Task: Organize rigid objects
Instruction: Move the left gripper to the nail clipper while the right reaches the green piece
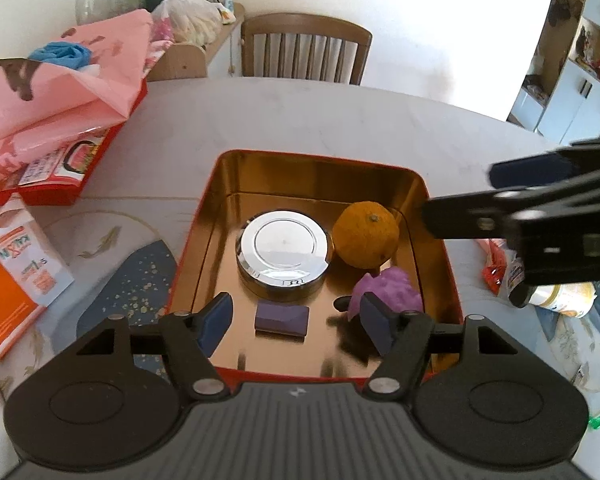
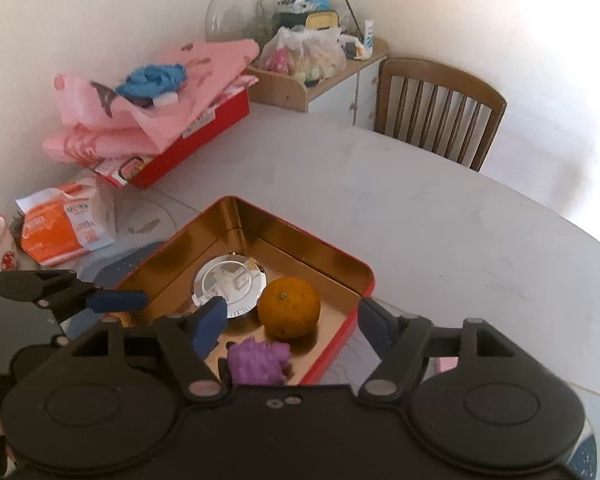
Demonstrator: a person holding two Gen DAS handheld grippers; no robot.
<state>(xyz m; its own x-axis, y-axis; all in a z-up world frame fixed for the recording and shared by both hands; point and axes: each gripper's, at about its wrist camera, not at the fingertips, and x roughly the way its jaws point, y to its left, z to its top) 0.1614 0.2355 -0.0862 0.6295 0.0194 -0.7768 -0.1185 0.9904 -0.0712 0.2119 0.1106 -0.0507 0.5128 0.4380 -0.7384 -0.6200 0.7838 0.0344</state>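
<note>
My left gripper (image 1: 296, 322) hangs with its jaws spread and nothing between the pads, tilted down over the near end of the red tin (image 1: 440, 216); the small purple block (image 1: 282, 319) lies flat on the gold floor directly below the gap, so I judge it is simply parked there, clear of my fingers. My right gripper (image 2: 290, 326) is likewise released and empty, its pads straddling the tin's near corner, with the purple knobbly toy (image 2: 260, 362) just under it and not touched. Outward from there, the orange (image 2: 289, 307) sits against the round chrome-lidded container (image 2: 229, 286), the two pushed toward the middle, which leaves the far end bare for more items. All four pieces are inside the tin, which reads to me as the collecting place for this task. Around it on the white table (image 1: 320, 116) is clutter: pink bags on a red box (image 2: 204, 136), an orange-and-white packet (image 2: 60, 228), and a wooden chair (image 1: 306, 48) at the far edge.
</note>
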